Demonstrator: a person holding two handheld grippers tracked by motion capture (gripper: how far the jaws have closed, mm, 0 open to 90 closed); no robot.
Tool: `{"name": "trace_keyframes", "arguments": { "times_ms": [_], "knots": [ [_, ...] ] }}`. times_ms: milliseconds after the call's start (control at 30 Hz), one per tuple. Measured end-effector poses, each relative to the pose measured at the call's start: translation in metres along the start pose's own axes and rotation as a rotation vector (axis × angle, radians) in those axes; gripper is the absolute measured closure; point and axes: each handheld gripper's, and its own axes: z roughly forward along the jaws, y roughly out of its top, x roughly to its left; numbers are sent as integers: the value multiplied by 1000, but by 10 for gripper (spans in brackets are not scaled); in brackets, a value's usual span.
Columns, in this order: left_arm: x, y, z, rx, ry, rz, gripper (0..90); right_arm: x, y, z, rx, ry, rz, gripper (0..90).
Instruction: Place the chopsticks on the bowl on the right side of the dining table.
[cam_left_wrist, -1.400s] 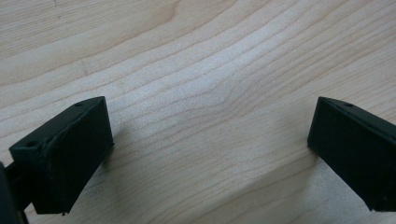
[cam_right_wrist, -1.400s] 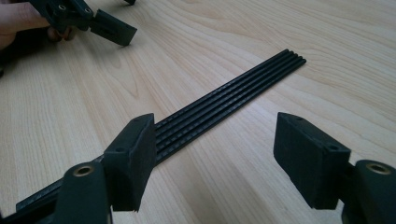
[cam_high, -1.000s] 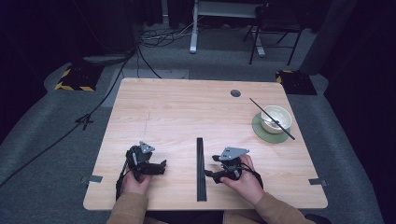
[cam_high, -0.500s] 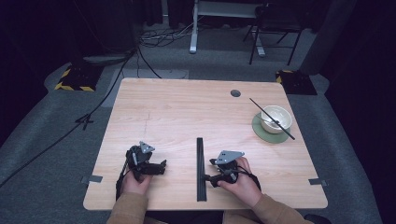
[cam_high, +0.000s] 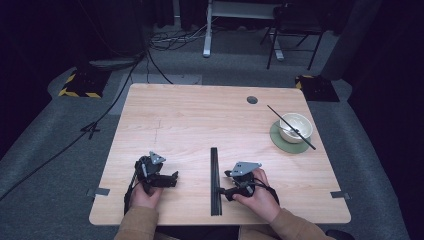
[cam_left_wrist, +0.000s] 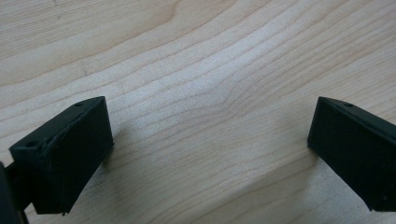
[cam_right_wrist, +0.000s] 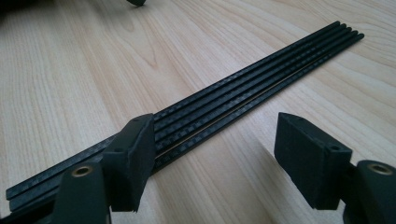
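The right claw (cam_high: 226, 183) sat low in the high view, just right of centre, its jaws spread wide and pinching nothing. In the right gripper view the claw (cam_right_wrist: 215, 154) stood over the bundle of black rods (cam_right_wrist: 243, 91): the left jaw lay on top of the near stretch of the rods, while the right jaw stood on bare wood, apart from them. The rods ran from the lower left of that frame to its upper right, side by side and touching one another. In the high view the same black rods (cam_high: 214, 180) lay as one straight strip in the lower middle of the frame, running up and down the picture, just left of the right claw.

The left claw (cam_high: 170, 179) rested lower left of centre in the high view, held in the person's left hand (cam_high: 146, 196), well apart from the rods. Its own view showed the left claw (cam_left_wrist: 210, 140) spread wide, one jaw at the lower left and one at the right edge, with bare wood grain between them.

The worktop (cam_high: 190, 120) of pale wood took up the middle of the high view. Farther off, at the right of the frame, a white bowl (cam_high: 295, 127) stood on a green coaster (cam_high: 280, 142), with a thin dark stick (cam_high: 307, 142) laid slantwise across the bowl. A small round hole (cam_high: 252, 100) lay in the worktop near its far edge.
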Motion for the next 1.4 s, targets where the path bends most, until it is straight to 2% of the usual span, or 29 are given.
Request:
{"name": "trace_keyframes", "arguments": {
  "times_ms": [67, 167, 267, 300, 333, 400, 433, 600, 867, 1067, 1267, 1333, 1400],
  "knots": [
    [0, 0, 0, 0, 1, 0, 3, 0, 0, 1, -8, 2, -10, 297],
    [0, 0, 0, 0, 1, 0, 4, -3, -1, 0, 12, -18, 14, 299],
    [0, 0, 0, 0, 0, 0, 3, -4, 0, -1, 1, -10, 8, 298],
    [0, 0, 0, 0, 0, 0, 3, -1, 0, -1, 7, -13, 21, 298],
    [0, 0, 0, -1, 2, 1, 3, -2, 0, 0, -2, -4, -2, 301],
    [0, 0, 0, 0, 0, 0, 3, -2, 0, 0, 7, -12, -4, 306],
    [0, 0, 0, 0, 0, 0, 3, -5, -2, -1, 23, -22, 15, 311],
    [0, 0, 0, 0, 0, 0, 3, -18, -3, -8, 25, -55, 19, 330],
    [0, 0, 0, 0, 0, -1, 3, -37, -7, -16, 44, -89, 56, 349],
    [0, 0, 0, 0, 1, 0, 3, -45, -10, -19, 52, -113, 72, 355],
    [0, 0, 0, 0, 0, 0, 3, -59, -13, -27, 57, -152, 99, 368],
    [0, 0, 0, -1, 2, 1, 3, -66, -15, -31, 55, -162, 110, 450],
    [0, 0, 0, 0, 0, -1, 3, -69, -15, -33, 71, -141, 98, 564]
  ]
}}
